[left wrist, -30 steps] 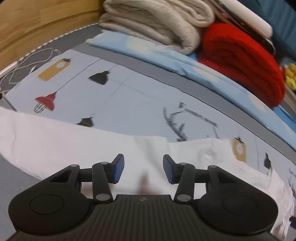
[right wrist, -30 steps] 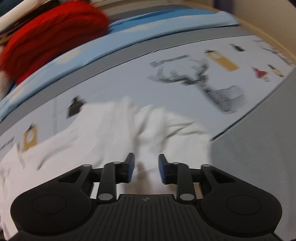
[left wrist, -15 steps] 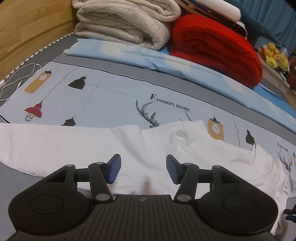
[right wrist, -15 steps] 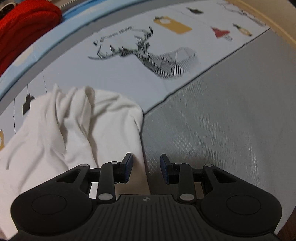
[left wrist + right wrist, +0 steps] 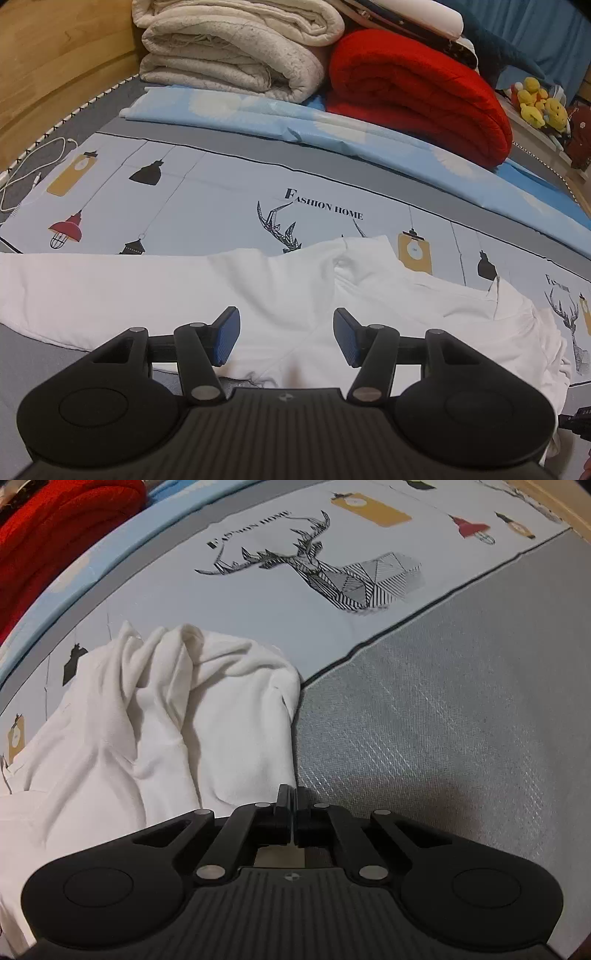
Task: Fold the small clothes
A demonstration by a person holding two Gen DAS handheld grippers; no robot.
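A white garment [image 5: 155, 291] lies spread across the printed bed sheet [image 5: 207, 199]. My left gripper [image 5: 286, 338] is open and empty, hovering just above the garment's near edge. In the right wrist view the same white garment [image 5: 122, 723] is bunched in folds at its right end. My right gripper [image 5: 293, 805] is shut on the garment's right hem, where the cloth meets the grey mat [image 5: 443, 709].
A folded cream blanket [image 5: 236, 48] and a folded red blanket [image 5: 417, 92] are stacked at the far side on a light blue sheet [image 5: 332, 129]. A white cable [image 5: 33, 166] lies at the left by the wooden frame [image 5: 48, 55]. Yellow plush toys [image 5: 539, 103] sit far right.
My right gripper has closed on the garment's right edge; it was open half a second ago. My left gripper has opened slightly wider and pulled back a little from the garment.
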